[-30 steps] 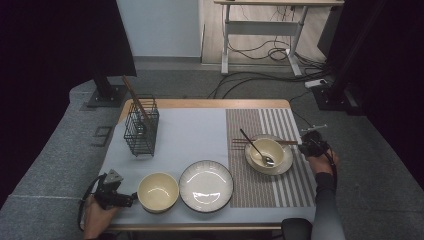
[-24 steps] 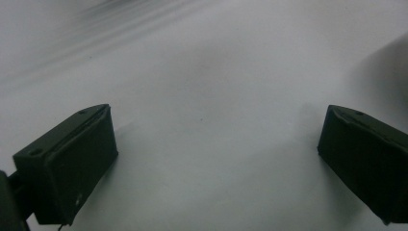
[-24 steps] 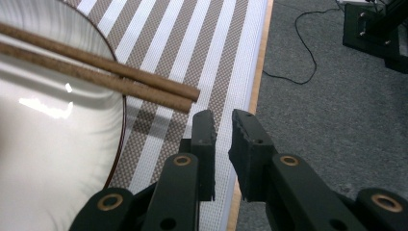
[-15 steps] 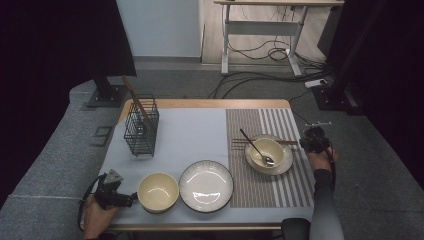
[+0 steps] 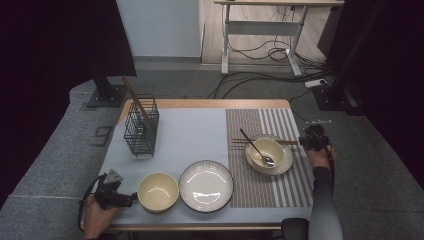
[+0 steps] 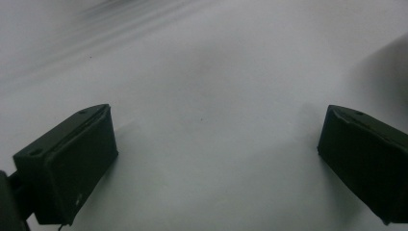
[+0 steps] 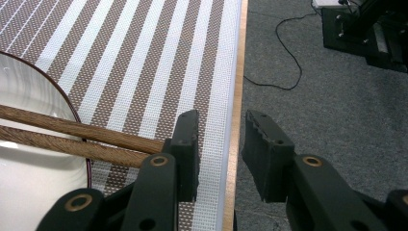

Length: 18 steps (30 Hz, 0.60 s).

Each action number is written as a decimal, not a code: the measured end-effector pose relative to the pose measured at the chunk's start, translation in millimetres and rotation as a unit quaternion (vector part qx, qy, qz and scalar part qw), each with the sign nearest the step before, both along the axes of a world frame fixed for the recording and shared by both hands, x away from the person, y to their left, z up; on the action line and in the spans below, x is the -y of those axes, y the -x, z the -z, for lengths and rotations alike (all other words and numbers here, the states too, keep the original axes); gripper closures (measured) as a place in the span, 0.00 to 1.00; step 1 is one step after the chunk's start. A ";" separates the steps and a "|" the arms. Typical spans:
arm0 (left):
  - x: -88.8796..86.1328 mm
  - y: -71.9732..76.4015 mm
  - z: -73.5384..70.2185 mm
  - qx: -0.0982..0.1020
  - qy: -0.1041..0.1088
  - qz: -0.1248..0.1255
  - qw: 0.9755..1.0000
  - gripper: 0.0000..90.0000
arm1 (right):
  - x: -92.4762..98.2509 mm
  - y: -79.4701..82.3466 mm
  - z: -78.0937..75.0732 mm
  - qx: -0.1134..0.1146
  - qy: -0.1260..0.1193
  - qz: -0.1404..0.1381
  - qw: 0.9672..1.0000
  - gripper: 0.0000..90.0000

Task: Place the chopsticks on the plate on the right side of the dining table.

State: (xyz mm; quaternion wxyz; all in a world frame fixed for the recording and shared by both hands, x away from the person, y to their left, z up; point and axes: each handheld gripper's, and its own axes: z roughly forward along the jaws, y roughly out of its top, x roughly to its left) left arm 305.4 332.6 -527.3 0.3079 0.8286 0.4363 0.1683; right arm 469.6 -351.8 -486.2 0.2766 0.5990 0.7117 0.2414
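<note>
Up high, the right gripper (image 5: 311, 142) sits at the right edge of the table (image 5: 200, 104), just past the near ends of the chopsticks (image 5: 240, 142), which lie across the saucer (image 5: 285, 165) behind a small bowl (image 5: 265, 152) with a spoon (image 5: 255, 147) resting in it. All of this stands on the striped mat (image 5: 285, 190). The left gripper (image 5: 127, 199) lies at the near left corner, its tips just beside the cream bowl (image 5: 158, 191), with a round plate (image 5: 206, 185) next to that. A wire basket (image 5: 140, 131) stands farther back on the left.

From the left gripper view, the two black fingers (image 6: 67, 163) stand wide apart over bare pale cloth (image 6: 211, 110), holding nothing.

From the right gripper view, the right gripper (image 7: 219, 149) has its jaws parted by a narrow gap and they have just been opening. Nothing lies between them. The chopsticks (image 7: 72, 137) run in from the left over the saucer (image 7: 29, 187) rim, and their ends stop against the outer side of the left finger (image 7: 187, 144), released rather than gripped. The gap hangs over the table edge (image 7: 235, 144), with grey floor (image 7: 327, 96) beyond.
</note>
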 end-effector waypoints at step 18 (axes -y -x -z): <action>0.1 0.1 0.0 0.000 0.000 0.000 1.000 0.00 | -2.0 -2.3 1.1 -0.001 0.003 -0.009 1.000 0.72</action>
